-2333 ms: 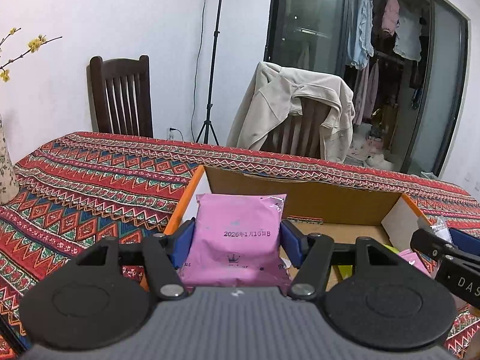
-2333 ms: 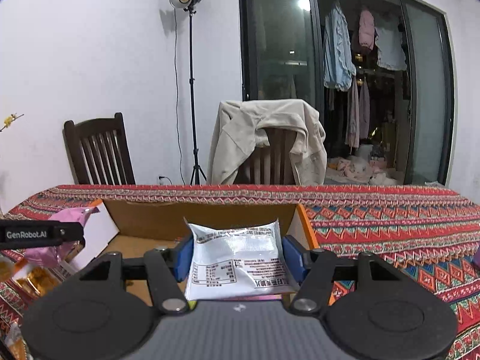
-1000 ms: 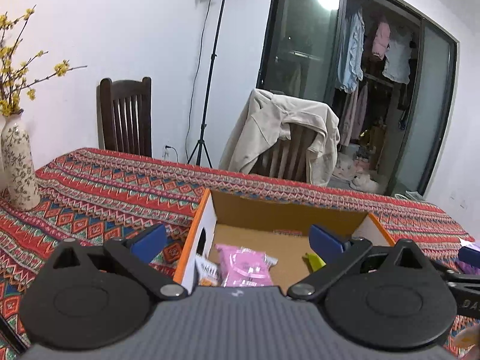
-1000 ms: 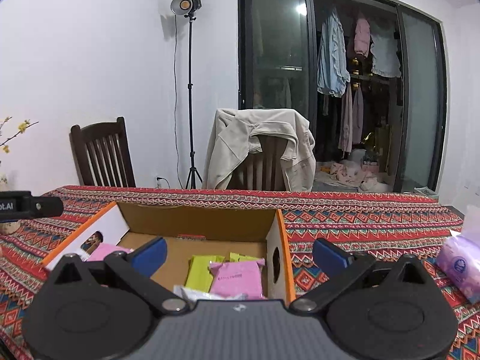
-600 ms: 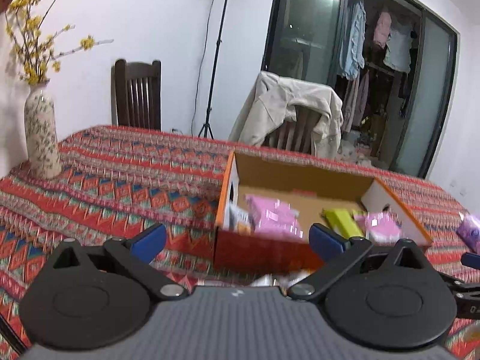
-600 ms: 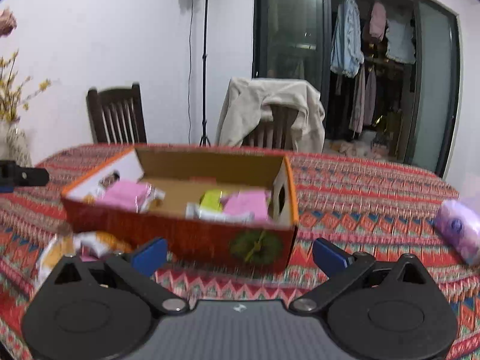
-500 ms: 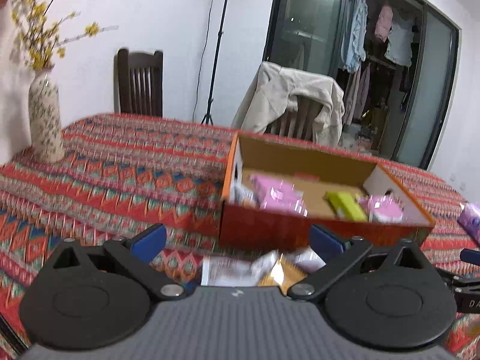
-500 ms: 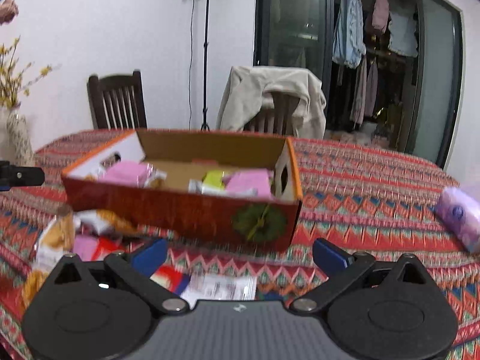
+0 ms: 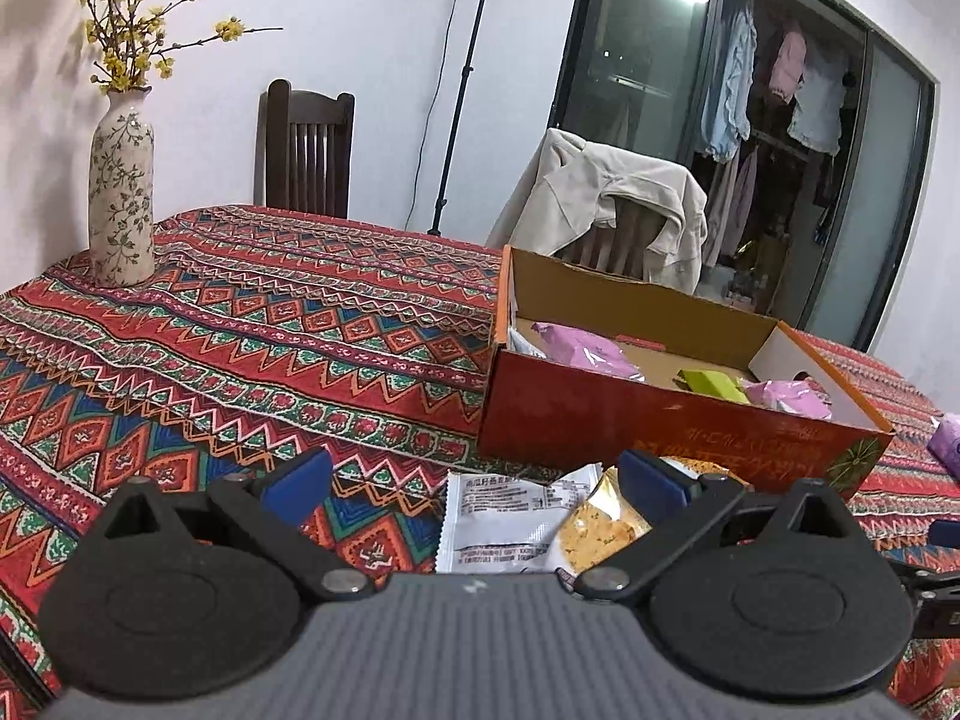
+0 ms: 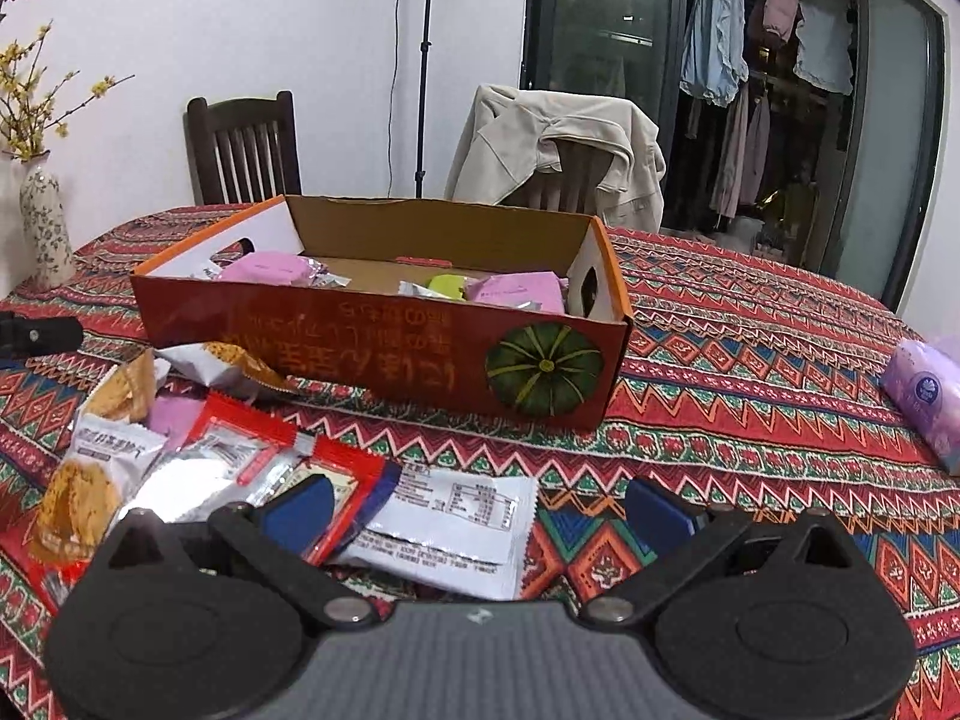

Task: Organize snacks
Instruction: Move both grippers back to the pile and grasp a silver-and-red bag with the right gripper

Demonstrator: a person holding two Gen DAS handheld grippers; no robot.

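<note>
Both tongs have dropped toward loose packets; left tongs (image 9: 474,480), right tongs (image 10: 477,510) spread, empty

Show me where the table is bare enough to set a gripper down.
Bare cloth lies between the vase and the box, and between the box and the purple pack. Crowded: the snack pile before the box.

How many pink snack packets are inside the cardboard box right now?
2 show: one pink packet near the box's left end, another near its right end by the green packet. More may lie hidden behind the box's front wall.
</note>
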